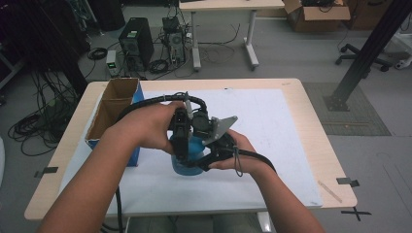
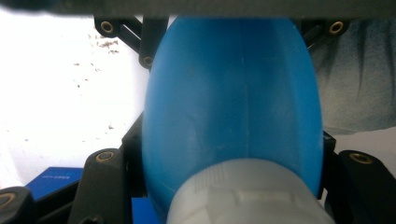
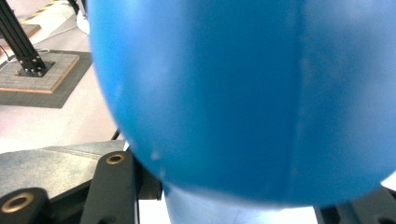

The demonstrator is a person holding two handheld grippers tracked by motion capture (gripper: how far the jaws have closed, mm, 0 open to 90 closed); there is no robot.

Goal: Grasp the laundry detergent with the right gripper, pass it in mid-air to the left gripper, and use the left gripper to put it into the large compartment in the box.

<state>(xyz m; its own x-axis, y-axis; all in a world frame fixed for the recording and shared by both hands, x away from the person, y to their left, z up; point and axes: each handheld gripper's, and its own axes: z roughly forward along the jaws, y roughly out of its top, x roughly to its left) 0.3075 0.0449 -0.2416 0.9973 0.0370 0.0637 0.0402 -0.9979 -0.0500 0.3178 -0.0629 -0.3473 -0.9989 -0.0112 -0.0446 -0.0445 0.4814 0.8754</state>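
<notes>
Blue bottle (image 1: 187, 158), mid-surface toward the front edge, clamped by both left gripper (image 1: 180, 141) and right gripper (image 1: 216, 150) fingers; rounded, smooth body may slip if either squeeze eases.

The bottle (image 1: 187, 162) stands on the sheet (image 1: 272, 136) near the table's (image 1: 311, 121) front edge, between both grippers. The box (image 1: 114, 109) stands left of it, by the left edge.
</notes>
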